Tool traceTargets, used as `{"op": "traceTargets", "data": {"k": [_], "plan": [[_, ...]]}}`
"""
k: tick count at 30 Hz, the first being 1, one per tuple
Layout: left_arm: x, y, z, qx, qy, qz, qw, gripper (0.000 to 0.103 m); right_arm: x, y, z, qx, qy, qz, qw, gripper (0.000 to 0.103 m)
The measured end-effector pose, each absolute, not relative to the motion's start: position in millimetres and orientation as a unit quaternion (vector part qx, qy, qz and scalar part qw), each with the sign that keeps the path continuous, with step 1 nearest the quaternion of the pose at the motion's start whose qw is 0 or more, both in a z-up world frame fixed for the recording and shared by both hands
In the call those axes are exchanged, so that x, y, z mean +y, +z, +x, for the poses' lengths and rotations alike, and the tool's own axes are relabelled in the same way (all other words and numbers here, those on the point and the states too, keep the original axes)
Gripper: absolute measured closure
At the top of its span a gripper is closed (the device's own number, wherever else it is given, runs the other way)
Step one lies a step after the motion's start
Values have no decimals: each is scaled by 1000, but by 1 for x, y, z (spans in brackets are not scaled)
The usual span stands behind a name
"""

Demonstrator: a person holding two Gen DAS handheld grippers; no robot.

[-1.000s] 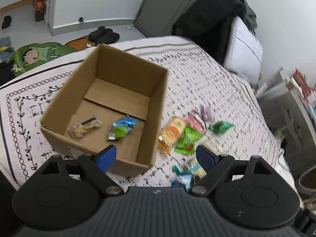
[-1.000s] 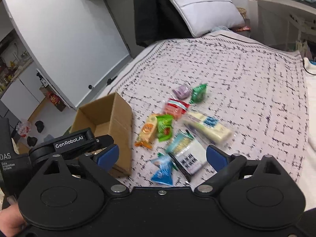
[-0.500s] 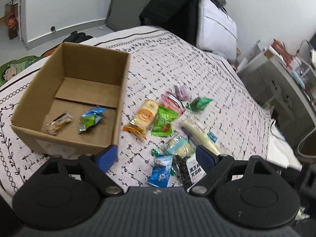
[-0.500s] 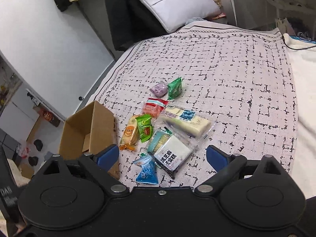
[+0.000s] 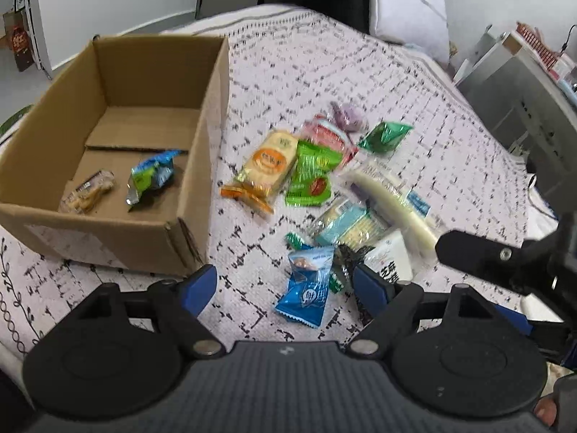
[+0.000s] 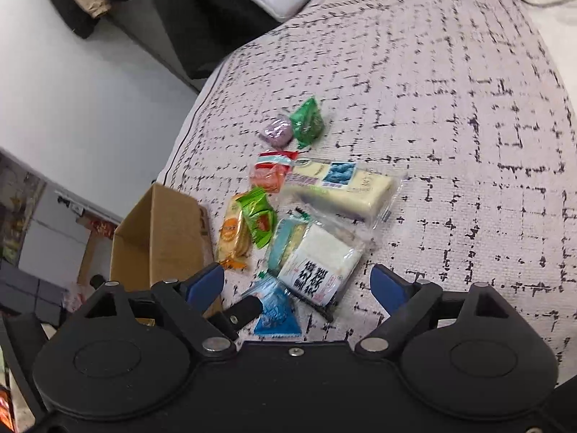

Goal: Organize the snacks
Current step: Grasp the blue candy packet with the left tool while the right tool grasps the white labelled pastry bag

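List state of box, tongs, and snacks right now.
cardboard box: open, upright, two snacks inside
left tongs: open, empty
right tongs: open, empty
blue snack packet: sealed, flat on bedspread, between left tongs
orange cracker pack: sealed, outside box
long white pack: sealed, lying flat

Bright, even daylight — soft shadows, slight motion blur, fisheye-bent edges.

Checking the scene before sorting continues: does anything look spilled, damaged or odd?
Nothing looks damaged or spilled. Two snacks lie in the cardboard box; the rest sit in a loose, overlapping heap beside it, the white packet resting partly on the pale blue packet.
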State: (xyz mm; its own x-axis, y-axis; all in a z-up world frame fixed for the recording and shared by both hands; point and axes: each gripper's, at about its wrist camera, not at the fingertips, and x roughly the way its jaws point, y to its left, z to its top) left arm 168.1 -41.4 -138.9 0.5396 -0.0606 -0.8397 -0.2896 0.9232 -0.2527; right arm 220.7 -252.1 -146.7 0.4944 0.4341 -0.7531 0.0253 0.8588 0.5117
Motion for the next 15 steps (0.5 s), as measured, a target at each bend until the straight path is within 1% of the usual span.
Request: {"op": "traceTargets", "data": {"k": [5, 10, 12, 13, 14, 15], "plan": [[-48, -151, 178, 489, 73, -177, 851, 21, -254, -167, 235, 508, 111, 252, 816, 15], [-50, -164, 188, 509, 81, -171, 840, 26, -250, -181, 246, 524, 120, 251, 805, 15], [-51, -170, 192, 518, 79, -174, 834, 36, -249, -186, 251, 529, 121, 253, 801, 15], [-51, -172, 194, 522, 78, -176, 831, 38, -250, -189, 253, 532, 120, 255, 799, 15], [-52, -173, 195, 524, 78, -177, 830, 43, -250, -192, 256, 534, 121, 259, 796, 15], [-52, -174, 196, 523, 79, -176, 830, 50, -250, -194, 258, 535, 122, 262, 794, 15]]}}
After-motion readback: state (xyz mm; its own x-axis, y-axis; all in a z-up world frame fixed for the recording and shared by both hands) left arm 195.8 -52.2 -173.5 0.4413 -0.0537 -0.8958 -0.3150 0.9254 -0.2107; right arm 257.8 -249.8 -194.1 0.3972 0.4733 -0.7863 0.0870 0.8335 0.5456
